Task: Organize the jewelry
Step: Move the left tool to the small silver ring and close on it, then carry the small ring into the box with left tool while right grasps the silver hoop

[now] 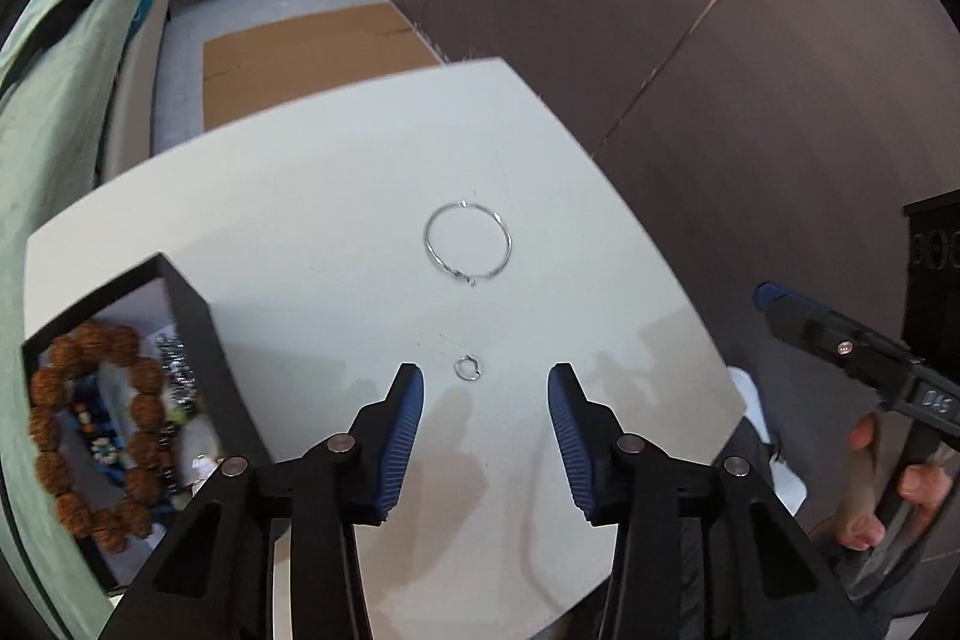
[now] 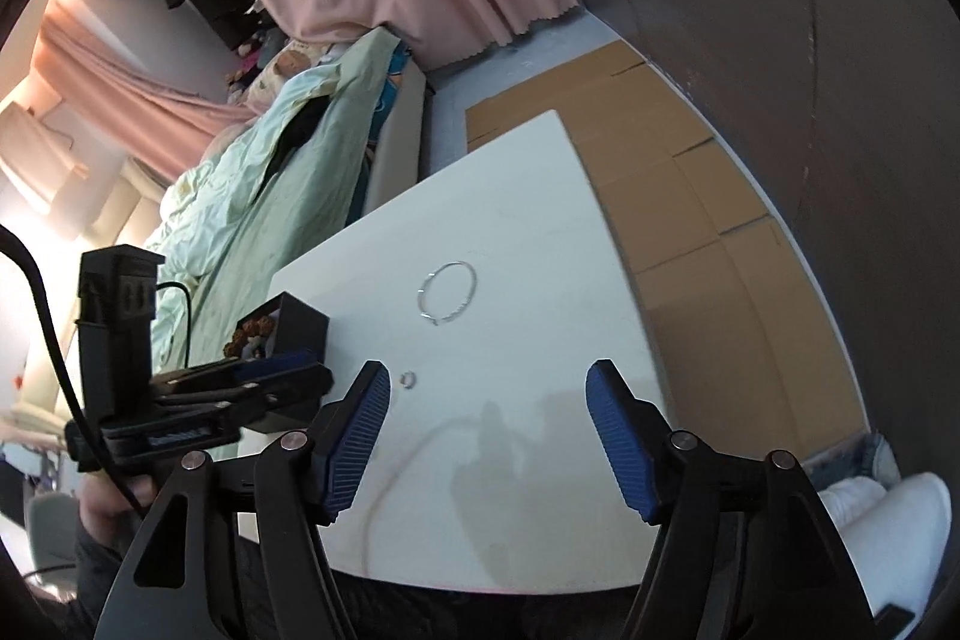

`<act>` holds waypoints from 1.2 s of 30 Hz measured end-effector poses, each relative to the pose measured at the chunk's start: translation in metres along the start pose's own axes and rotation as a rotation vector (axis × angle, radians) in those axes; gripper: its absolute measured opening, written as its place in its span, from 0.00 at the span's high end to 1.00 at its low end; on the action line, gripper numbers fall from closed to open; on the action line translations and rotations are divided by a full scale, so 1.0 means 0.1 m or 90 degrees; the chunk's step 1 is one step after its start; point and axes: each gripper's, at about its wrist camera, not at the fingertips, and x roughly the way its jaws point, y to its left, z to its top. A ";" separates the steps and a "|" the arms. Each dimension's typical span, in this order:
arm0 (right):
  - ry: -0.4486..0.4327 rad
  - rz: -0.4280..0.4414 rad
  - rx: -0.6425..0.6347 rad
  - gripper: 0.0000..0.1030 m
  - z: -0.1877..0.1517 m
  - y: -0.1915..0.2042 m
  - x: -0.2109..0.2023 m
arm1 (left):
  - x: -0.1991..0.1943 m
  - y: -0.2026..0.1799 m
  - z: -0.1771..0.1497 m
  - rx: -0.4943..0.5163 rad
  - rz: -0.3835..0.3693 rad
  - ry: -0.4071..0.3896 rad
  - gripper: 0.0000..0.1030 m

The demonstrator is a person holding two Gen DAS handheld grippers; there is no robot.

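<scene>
A thin silver bangle (image 1: 468, 242) lies on the white table (image 1: 336, 220). A small silver ring (image 1: 467, 369) lies nearer, just ahead of my open, empty left gripper (image 1: 485, 388). A black box (image 1: 180, 334) at the left holds a brown bead bracelet (image 1: 90, 430) and other jewelry. In the right wrist view my right gripper (image 2: 487, 388) is open and empty above the table (image 2: 528, 220). The ring (image 2: 408, 379) lies by its left fingertip, the bangle (image 2: 447, 292) farther ahead, the box (image 2: 300, 325) to the left. The left gripper (image 2: 240, 388) shows at the left there.
The right gripper's body (image 1: 852, 352) and a hand (image 1: 900, 484) show at the right in the left wrist view. A bed with a green quilt (image 2: 252, 172) is left of the table. Flat cardboard (image 2: 690, 196) lies on the floor beyond. A dark wall (image 1: 720, 40) is at the right.
</scene>
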 end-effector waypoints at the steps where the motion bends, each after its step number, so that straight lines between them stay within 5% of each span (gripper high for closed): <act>1: -0.001 -0.002 0.007 0.34 -0.01 -0.05 -0.01 | 0.05 -0.02 0.01 0.002 0.006 0.005 0.61; 9: -0.006 -0.013 0.052 0.33 -0.06 -0.28 -0.03 | 0.31 -0.14 0.00 0.027 0.053 0.021 0.67; 11: -0.003 -0.017 0.054 0.33 -0.07 -0.29 -0.02 | 0.38 -0.17 0.02 0.037 0.070 0.027 0.75; 18: -0.001 -0.020 0.060 0.33 -0.08 -0.30 0.01 | 0.49 -0.14 -0.06 0.040 0.119 0.035 0.76; 20: 0.000 -0.020 0.060 0.33 -0.08 -0.29 0.04 | 0.52 -0.15 -0.06 0.045 0.131 0.026 0.88; 36: 0.064 -0.001 -0.021 0.34 0.11 0.13 0.53 | -0.14 0.10 -0.05 -0.020 0.085 -0.042 0.88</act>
